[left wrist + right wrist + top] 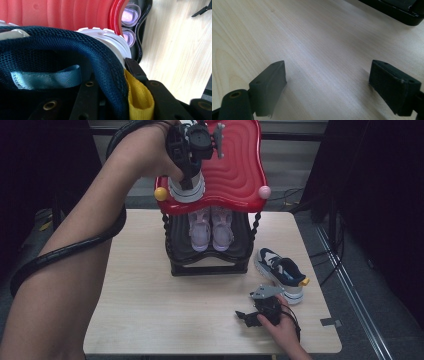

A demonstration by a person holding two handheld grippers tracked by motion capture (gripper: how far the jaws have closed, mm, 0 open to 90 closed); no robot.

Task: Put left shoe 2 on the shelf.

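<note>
My left gripper [188,176] is raised over the front left of the shoe rack's red top shelf [235,165], shut on a navy sneaker [186,190] with a white sole. In the left gripper view the jaws pinch the navy sneaker's [62,50] mesh heel collar, beside its yellow pull tab [138,100], with the red shelf [62,12] right under the sole. The matching navy sneaker [282,272] lies on the table to the right of the rack. My right gripper [245,316] rests low at the table's front right, open with nothing between its pads [269,85].
A pair of lilac shoes [211,227] sits on the black lower shelf [210,265]. The rack stands mid-table toward the back. The light wood table [150,305] stretches in front of it. The rack's black base [397,12] lies beyond my right gripper.
</note>
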